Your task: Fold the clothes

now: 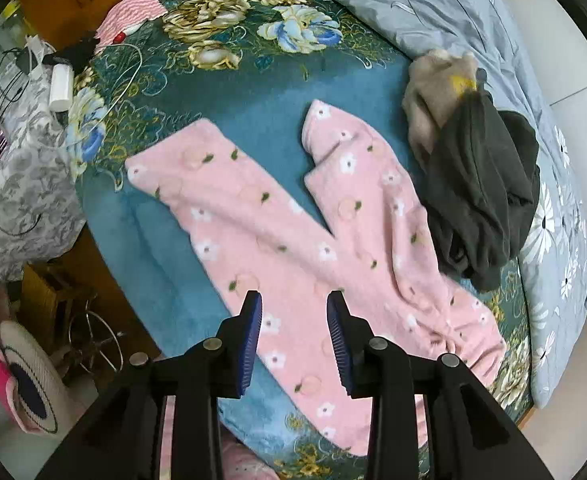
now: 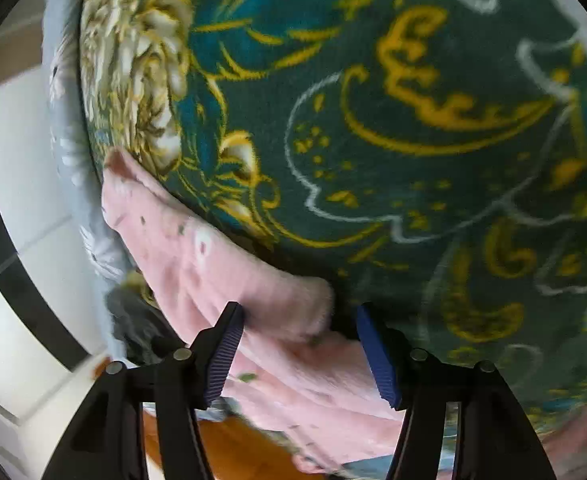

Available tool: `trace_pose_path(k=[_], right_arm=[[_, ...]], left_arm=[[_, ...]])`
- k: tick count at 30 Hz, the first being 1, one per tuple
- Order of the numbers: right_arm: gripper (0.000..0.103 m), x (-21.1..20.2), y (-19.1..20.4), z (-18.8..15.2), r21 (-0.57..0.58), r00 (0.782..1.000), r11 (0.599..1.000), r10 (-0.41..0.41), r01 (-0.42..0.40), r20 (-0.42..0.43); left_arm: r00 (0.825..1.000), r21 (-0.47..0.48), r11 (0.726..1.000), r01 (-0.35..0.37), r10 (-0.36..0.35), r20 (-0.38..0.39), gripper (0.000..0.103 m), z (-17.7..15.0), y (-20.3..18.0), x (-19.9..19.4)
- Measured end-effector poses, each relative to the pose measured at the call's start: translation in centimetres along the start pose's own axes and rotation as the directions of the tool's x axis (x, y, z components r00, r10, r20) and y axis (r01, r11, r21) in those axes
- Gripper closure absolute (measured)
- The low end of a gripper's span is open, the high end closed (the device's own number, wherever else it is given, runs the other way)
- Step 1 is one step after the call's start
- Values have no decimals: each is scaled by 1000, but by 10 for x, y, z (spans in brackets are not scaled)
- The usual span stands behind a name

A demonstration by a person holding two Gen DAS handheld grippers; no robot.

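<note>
Pink fleece pyjama trousers (image 1: pixel 293 236) with white flowers lie spread on the teal floral bed cover (image 1: pixel 253 92), legs apart and pointing away, waistband near me. My left gripper (image 1: pixel 294 304) is open above the trousers' left side near the waist, holding nothing. In the right wrist view my right gripper (image 2: pixel 299 314) is open, very close to the bed, with a folded edge of the pink trousers (image 2: pixel 253 288) lying between its blue pads (image 2: pixel 377 356). The pads do not press on the cloth.
A heap of dark grey (image 1: pixel 481 200) and beige (image 1: pixel 433 92) clothes lies right of the trousers. A grey floral duvet (image 1: pixel 493 20) covers the bed's far right. A pink striped cloth (image 1: pixel 133 12) lies far left. A cluttered bedside stand with cables (image 1: pixel 21 120) is at left.
</note>
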State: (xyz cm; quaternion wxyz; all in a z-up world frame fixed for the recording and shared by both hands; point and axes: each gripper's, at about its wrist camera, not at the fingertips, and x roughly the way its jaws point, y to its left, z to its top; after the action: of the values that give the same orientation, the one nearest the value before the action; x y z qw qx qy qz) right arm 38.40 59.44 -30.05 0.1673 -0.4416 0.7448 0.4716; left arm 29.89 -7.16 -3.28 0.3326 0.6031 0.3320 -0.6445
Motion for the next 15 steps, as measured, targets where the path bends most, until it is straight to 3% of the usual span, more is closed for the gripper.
trace_pose_path(k=[2, 4, 8, 13, 15], right_arm=[[41, 9, 4, 2, 27, 999, 999, 32, -31, -33], [50, 11, 11, 2, 15, 999, 1000, 9, -8, -32], [83, 2, 24, 2, -27, 999, 999, -41, 40, -24], [87, -66, 38, 6, -195, 994, 980, -23, 44, 109], [87, -103, 31, 15, -233, 980, 968, -47, 93, 194]], left_arm=[[1000, -10, 1000, -8, 8, 1, 69, -9, 0, -4], [1000, -24, 1000, -18, 18, 8, 69, -13, 2, -8], [1000, -46, 999, -12, 13, 13, 69, -16, -4, -9], [1000, -29, 999, 18, -18, -8, 69, -20, -25, -1], [999, -11, 999, 35, -35, -17, 69, -21, -32, 2]])
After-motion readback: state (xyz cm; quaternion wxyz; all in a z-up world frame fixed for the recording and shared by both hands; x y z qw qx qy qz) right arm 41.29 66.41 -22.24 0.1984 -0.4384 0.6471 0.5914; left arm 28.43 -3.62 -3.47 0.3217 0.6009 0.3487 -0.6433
